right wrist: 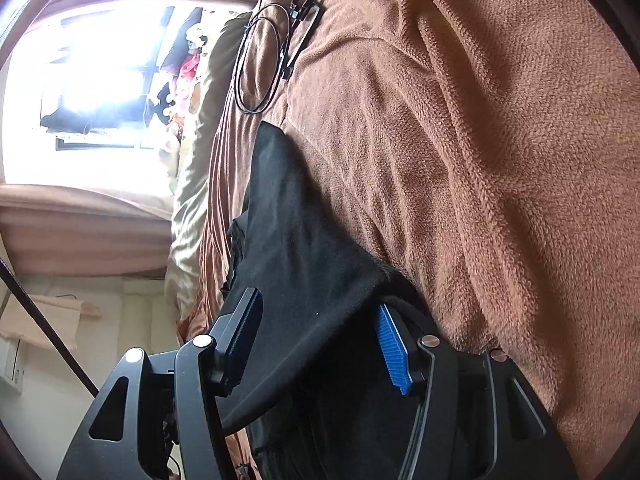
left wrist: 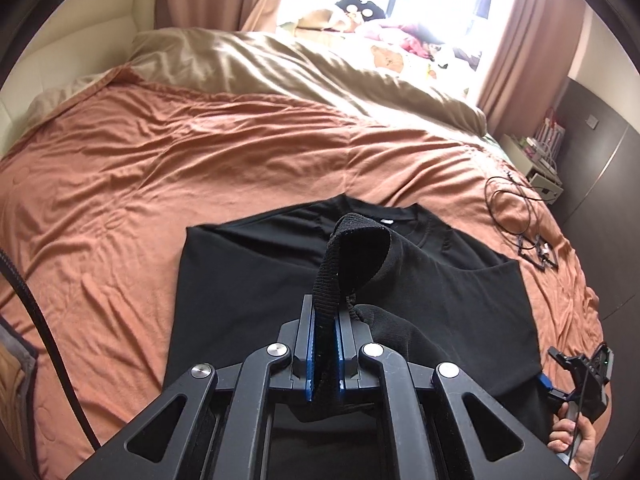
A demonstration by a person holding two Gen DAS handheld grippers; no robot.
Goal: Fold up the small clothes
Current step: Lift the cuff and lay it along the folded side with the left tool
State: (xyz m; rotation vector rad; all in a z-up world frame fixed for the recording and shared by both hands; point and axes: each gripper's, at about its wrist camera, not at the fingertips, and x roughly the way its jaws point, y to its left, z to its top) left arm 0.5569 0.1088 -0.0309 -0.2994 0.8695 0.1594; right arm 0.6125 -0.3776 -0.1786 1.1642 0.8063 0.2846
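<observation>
A black shirt [left wrist: 256, 280] lies spread on the orange blanket [left wrist: 160, 160], neck opening toward the far side. My left gripper [left wrist: 325, 312] is shut on the ribbed black sleeve cuff [left wrist: 352, 248], lifted over the shirt's body. My right gripper [right wrist: 320, 320] is open, rolled sideways, with the shirt's edge [right wrist: 296, 240] lying between its jaws; its blue pad [right wrist: 394, 352] is against the blanket [right wrist: 480, 160]. The right gripper also shows in the left wrist view [left wrist: 580, 372] at the shirt's near right corner.
A coiled black cable [left wrist: 516, 204] and a black frame part [left wrist: 538, 248] lie on the blanket right of the shirt. A beige duvet [left wrist: 300, 68] and toys lie near the window. A nightstand [left wrist: 536, 160] stands at right.
</observation>
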